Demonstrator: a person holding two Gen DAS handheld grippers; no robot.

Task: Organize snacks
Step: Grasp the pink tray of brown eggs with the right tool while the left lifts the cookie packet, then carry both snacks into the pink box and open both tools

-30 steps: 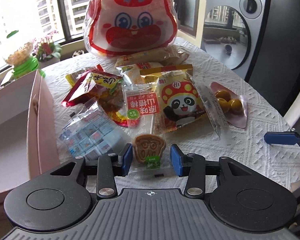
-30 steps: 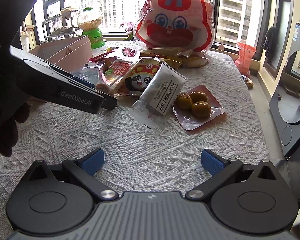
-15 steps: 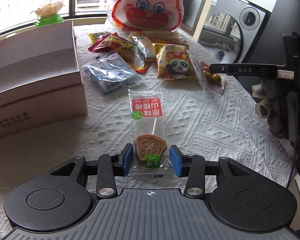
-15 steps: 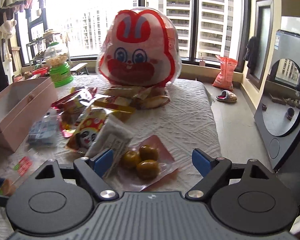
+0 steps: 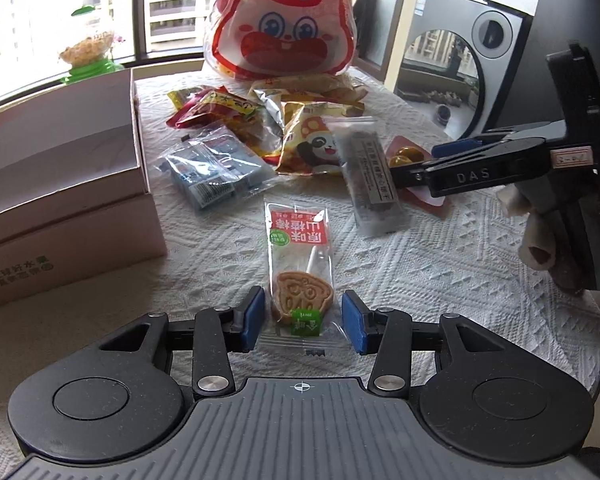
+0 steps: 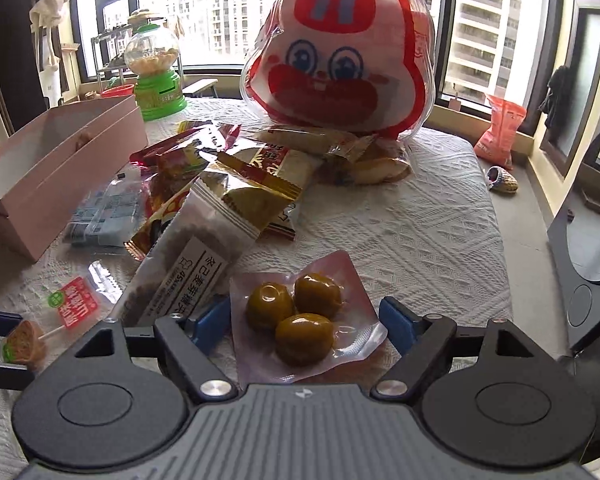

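High-rise towers fill the windows behind a table spread with a white embossed cloth [image 5: 440,264], where a heap of snack packets waits to be sorted. An open pink cardboard box [image 5: 60,184] stands at the left edge of the table, apparently the place for them.

Nearest the viewer, the left gripper [image 5: 302,322] straddles the biscuit lollipop [image 5: 302,300], a molded brown disc on a stick sealed in a clear sleeve with a red label. Its blue pads stand a little clear of the wrapper on either side, so nothing is clamped, and the packet looks to lie flat on the cloth.

Across the table, the right gripper [image 6: 304,322] is set wide apart around a pink vacuum pouch [image 6: 306,320] holding three glossy, olive-brown rounds. Its left finger sits just beside a long clear packet of dark snack [image 6: 180,276] with a white label.

Closing well would seem to mean gripping the firm biscuit or the rounds rather than the slippery film edges, and keeping the right gripper's left finger from catching the neighbouring long packet.

Behind them lie crinkled foil bags, among them a panda-printed packet [image 5: 316,148], a clear bag of small blue-wrapped pieces [image 5: 212,168], and a large, puffy rabbit-face bag [image 6: 340,52] standing upright at the back.
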